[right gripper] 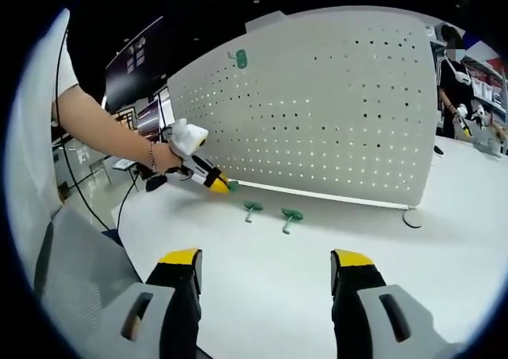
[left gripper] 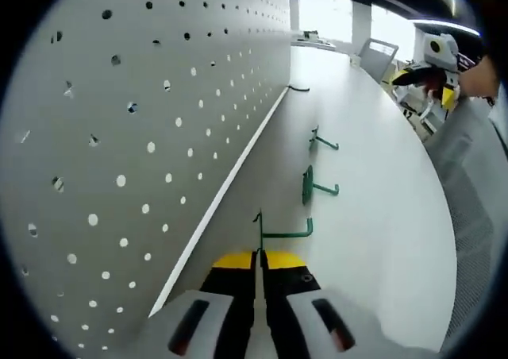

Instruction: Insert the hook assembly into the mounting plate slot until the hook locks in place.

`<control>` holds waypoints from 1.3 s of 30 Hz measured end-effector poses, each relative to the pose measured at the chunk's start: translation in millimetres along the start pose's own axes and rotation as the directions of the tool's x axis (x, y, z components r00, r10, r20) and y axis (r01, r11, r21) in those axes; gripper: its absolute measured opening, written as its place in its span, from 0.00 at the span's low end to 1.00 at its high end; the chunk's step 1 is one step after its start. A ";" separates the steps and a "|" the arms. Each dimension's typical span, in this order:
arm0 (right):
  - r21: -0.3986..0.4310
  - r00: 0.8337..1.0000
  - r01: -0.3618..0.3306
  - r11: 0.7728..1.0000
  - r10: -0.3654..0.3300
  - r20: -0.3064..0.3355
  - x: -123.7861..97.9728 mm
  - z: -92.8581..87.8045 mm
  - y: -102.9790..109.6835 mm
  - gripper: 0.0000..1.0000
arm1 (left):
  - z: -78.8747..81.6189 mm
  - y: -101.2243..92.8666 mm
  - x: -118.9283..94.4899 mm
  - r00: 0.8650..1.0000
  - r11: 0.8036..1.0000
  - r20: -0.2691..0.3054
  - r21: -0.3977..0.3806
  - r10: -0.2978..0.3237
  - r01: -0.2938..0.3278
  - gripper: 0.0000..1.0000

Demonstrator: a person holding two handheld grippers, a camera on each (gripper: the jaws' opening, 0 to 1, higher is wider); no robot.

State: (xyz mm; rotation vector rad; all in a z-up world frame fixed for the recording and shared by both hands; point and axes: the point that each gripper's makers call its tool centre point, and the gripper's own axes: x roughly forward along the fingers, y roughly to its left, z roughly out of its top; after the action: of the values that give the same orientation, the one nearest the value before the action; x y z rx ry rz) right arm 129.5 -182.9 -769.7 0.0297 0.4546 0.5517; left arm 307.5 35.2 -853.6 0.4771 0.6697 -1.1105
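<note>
My left gripper [left gripper: 259,257] is shut on a green hook [left gripper: 286,232], whose thin back plate stands upright between the yellow jaw tips while its arm points right. The white pegboard [left gripper: 159,121] rises just to its left. In the right gripper view a hand holds the left gripper [right gripper: 208,180] low near the pegboard's [right gripper: 317,113] left end, the green hook [right gripper: 232,186] at its tip. Two more green hooks [right gripper: 252,208] [right gripper: 290,216] lie on the white table in front of the board. My right gripper [right gripper: 266,268] is open and empty, well back from the board.
Another green hook [right gripper: 240,57] hangs high on the pegboard's left. A black foot [right gripper: 411,216] props the board's right end. A person [right gripper: 456,81] stands at the far right. The spare hooks [left gripper: 317,142] [left gripper: 311,186] lie ahead of the left gripper on the white table [left gripper: 381,216].
</note>
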 end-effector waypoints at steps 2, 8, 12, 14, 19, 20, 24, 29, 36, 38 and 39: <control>-0.002 1.000 0.000 1.000 0.000 0.000 0.0 0.4 0.5 0.63 | 3.0 0.0 -1.6 1.000 1.000 0.018 -0.006 0.006 -0.006 0.02; -0.003 1.000 0.000 1.000 0.000 0.003 -0.4 1.4 0.2 0.63 | 13.2 -2.0 -5.9 0.998 0.999 0.060 -0.027 0.026 -0.024 0.02; -0.003 1.000 0.002 1.000 -0.002 0.007 -1.0 2.8 0.4 0.63 | 20.6 -5.3 -8.4 0.996 0.999 0.089 -0.037 0.030 -0.027 0.02; -0.003 1.000 0.002 1.000 -0.002 0.008 -1.1 3.1 0.3 0.63 | 23.1 -6.1 -8.7 0.995 0.998 0.099 -0.051 0.031 -0.026 0.02; -0.003 1.000 0.004 1.000 -0.004 0.010 -1.1 3.7 -1.4 0.63 | 33.1 -13.0 -13.1 0.991 0.998 0.131 -0.048 0.037 -0.031 0.02; -0.002 1.000 0.005 1.000 -0.005 0.012 -1.0 4.3 -1.7 0.63 | 34.4 -13.4 -13.8 0.990 0.998 0.136 -0.050 0.037 -0.030 0.02; -0.004 1.000 0.003 1.000 -0.003 0.016 -0.8 7.0 -0.5 0.63 | 42.0 -15.6 -17.9 0.985 0.997 0.166 -0.065 0.046 -0.036 0.02; -0.003 1.000 -0.001 1.000 0.001 0.019 -0.6 8.1 0.1 0.63 | 45.0 -16.2 -20.8 0.982 0.996 0.181 -0.076 0.061 -0.048 0.02; -0.001 0.999 0.001 1.000 -0.001 0.033 -1.0 13.1 0.2 0.63 | 53.2 -19.2 -28.9 0.973 0.995 0.221 -0.080 0.071 -0.055 0.02; -0.005 1.000 0.001 1.000 -0.001 0.029 -0.6 11.7 -0.3 0.63 | 58.6 -21.1 -32.7 0.967 0.995 0.243 -0.082 0.075 -0.057 0.02; -0.004 1.000 0.000 1.000 0.000 0.030 -0.5 11.6 0.0 0.63 | 60.4 -21.4 -33.9 0.965 0.995 0.251 -0.084 0.079 -0.059 0.02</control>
State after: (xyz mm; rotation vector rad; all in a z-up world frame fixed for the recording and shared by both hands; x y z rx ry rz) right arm 134.0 -182.1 -759.0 0.0336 0.4246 0.5513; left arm 293.1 9.7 -787.3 0.2838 0.4648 -1.0543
